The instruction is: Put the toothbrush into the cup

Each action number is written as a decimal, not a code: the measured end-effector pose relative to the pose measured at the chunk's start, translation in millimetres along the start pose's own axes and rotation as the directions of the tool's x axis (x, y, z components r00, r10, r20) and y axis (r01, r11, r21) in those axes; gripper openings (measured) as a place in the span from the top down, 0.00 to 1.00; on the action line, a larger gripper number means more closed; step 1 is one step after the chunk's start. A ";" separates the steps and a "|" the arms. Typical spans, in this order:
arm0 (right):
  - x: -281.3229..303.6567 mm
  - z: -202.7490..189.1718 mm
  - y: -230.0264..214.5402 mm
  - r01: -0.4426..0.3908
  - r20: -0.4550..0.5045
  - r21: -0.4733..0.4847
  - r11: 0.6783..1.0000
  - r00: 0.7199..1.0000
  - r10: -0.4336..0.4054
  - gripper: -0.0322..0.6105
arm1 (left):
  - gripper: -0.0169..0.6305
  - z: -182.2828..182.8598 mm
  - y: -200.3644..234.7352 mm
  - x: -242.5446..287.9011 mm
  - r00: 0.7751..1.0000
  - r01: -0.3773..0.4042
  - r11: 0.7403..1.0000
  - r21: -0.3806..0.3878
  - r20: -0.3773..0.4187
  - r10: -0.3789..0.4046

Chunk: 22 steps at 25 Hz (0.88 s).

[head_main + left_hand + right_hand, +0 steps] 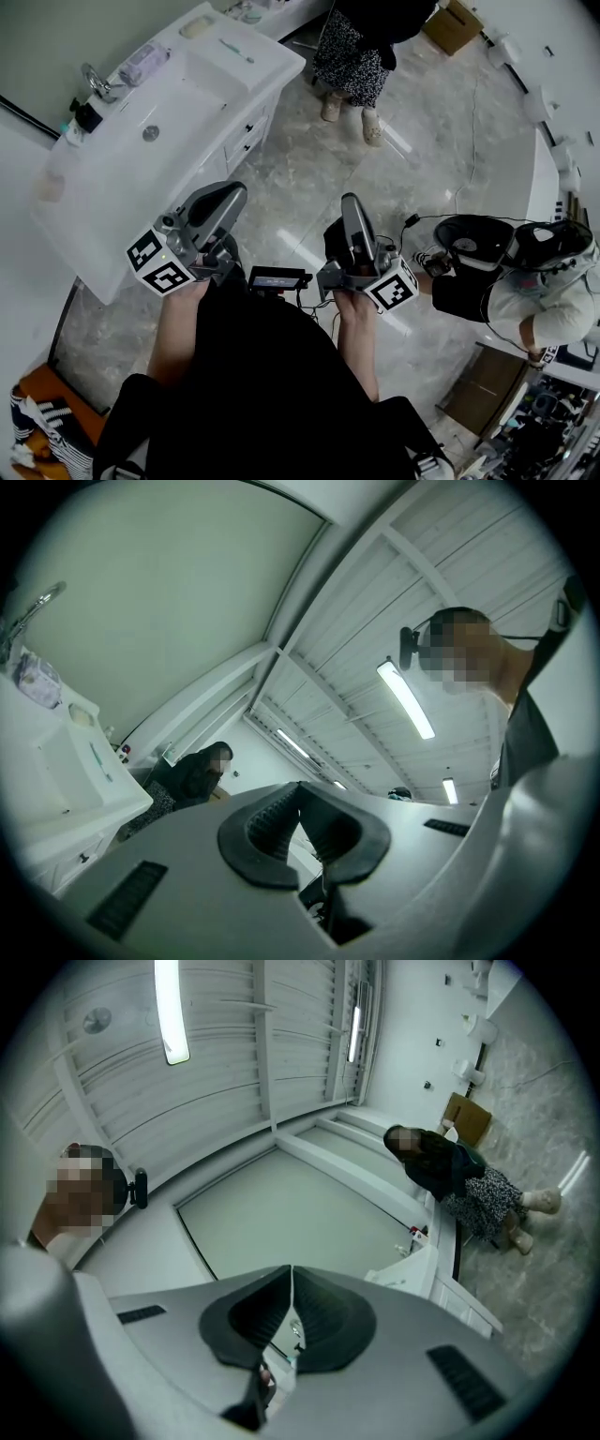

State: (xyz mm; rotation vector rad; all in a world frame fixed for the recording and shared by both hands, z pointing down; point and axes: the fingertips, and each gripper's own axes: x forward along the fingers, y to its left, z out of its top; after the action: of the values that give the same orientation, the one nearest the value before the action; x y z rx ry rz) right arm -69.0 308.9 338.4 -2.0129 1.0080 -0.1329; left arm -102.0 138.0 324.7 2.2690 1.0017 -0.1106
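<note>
Our left gripper (232,193) & right gripper (349,201) are both shut, holding nothing. The toothbrush (236,51) lies at the far end of the sink (112,178), well apart from us. It's thin & flat, so we think shut jaws may knock it off.

Ceiling strip lights (406,699) light the room brightly and evenly, burning out to white in both gripper views and leaving pale streaks of glare on the glossy floor (309,187) right of the sink (272,58). Shadows are soft and faint. Both gripper views are fisheye, with black corners, bent lines and a blurred near foreground; the head view bows at its edges.
</note>
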 end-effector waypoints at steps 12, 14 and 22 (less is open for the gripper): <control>102.1 -14.6 -21.0 0.024 -0.070 -0.032 0.999 0.997 -0.027 0.95 | 0.96 40.1 99.5 5.3 0.999 -0.041 0.996 -0.074 -0.020 0.039; 115.2 -18.7 -22.5 0.031 -0.079 -0.041 0.999 0.996 -0.035 0.95 | 0.96 44.9 113.9 5.3 0.999 -0.040 0.995 -0.089 -0.027 0.038; 140.0 -23.9 -32.7 0.085 -0.102 -0.080 0.993 0.990 -0.093 0.95 | 0.96 54.9 157.4 12.3 1.000 -0.020 0.990 -0.138 -0.023 0.017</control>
State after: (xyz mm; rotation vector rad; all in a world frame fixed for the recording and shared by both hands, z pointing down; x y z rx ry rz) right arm 34.0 205.8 340.9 -2.1397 1.0020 -0.2550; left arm 24.5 34.7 360.5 2.1563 0.9694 -0.0079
